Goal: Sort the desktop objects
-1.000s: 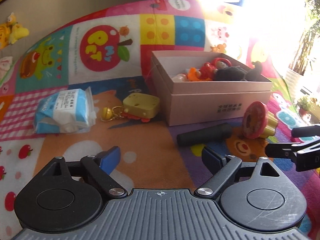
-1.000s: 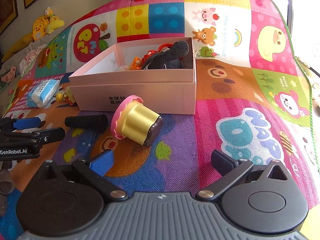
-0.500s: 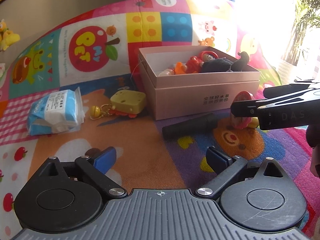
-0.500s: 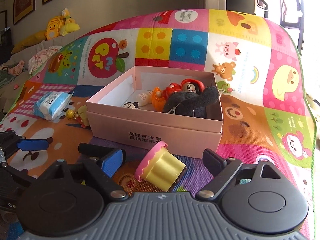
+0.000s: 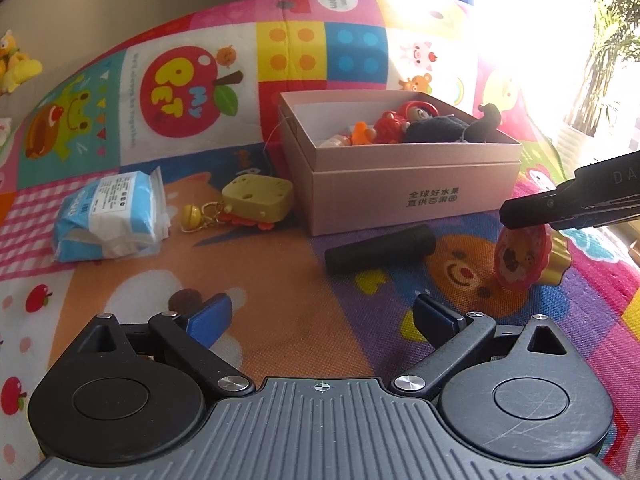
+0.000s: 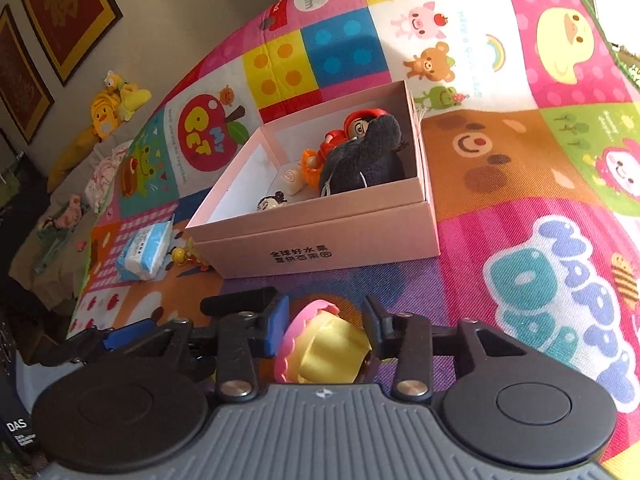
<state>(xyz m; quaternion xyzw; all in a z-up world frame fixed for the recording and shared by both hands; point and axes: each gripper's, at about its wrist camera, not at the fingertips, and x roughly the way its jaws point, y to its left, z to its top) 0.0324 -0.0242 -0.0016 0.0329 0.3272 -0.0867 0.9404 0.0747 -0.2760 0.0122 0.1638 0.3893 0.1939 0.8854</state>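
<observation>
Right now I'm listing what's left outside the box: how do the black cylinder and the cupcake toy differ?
The black cylinder is plain, dark and long; the cupcake toy is squat, yellow with a pink frilled top. The cylinder lies free on the mat before the pink box; the cupcake sits between the closing jaws of the right gripper. Both are outside the box.

A colourful cartoon play mat point(image 5: 280, 272) carries a pink box point(image 5: 400, 196), a black cylinder point(image 5: 380, 249) just before it, a cheese keychain point(image 5: 256, 200) beside the box, and a tissue pack point(image 5: 108, 216) further left.
</observation>
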